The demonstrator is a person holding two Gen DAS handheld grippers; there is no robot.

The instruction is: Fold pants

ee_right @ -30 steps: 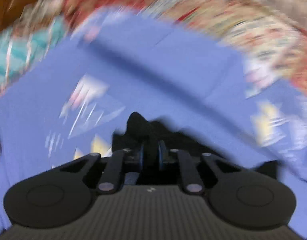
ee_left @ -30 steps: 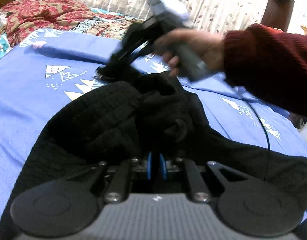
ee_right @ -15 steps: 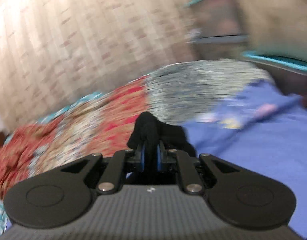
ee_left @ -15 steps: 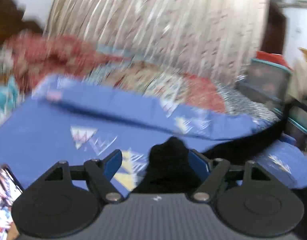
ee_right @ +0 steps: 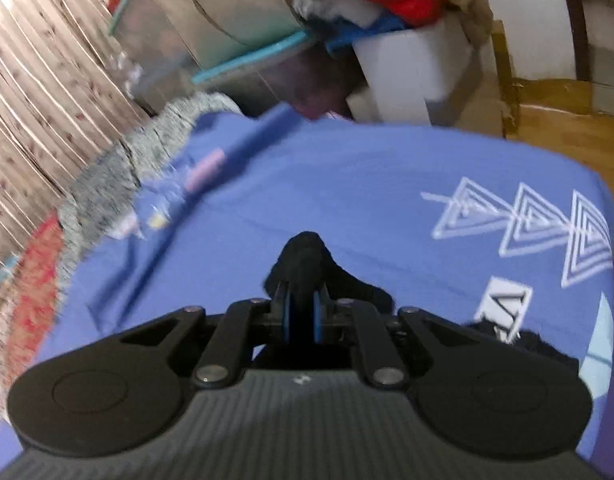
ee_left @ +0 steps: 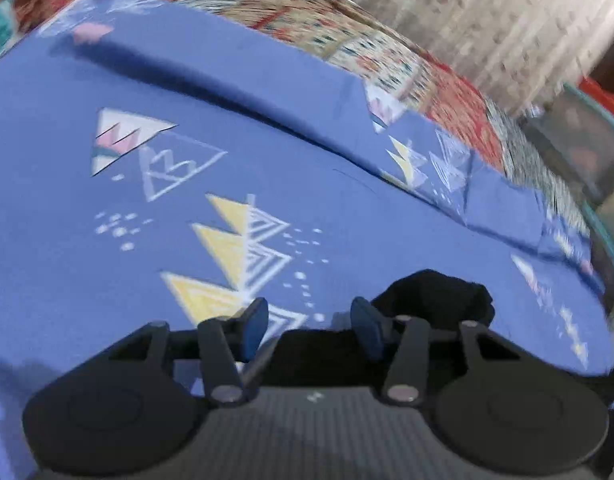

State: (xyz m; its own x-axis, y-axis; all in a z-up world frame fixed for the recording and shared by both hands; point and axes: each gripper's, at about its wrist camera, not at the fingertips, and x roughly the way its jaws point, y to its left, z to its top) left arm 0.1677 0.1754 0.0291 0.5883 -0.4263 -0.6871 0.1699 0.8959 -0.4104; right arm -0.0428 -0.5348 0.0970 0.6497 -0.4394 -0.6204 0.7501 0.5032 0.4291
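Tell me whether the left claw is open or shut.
Open: left claw has just been closing; its blue pads stand apart, black knit pants bunched beside them.

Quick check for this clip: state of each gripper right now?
Left gripper: jaws apart and just been closing, no grip on the black pants beside it.
Right gripper: shut on the black pants.

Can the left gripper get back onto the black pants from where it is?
Probably yes. The left gripper has been closing with nothing between its pads, and a bunch of the black pants lies just past its right finger on the blue sheet, nothing between.

Left claw (ee_left: 309,330) has let go of the pants (ee_left: 435,294).
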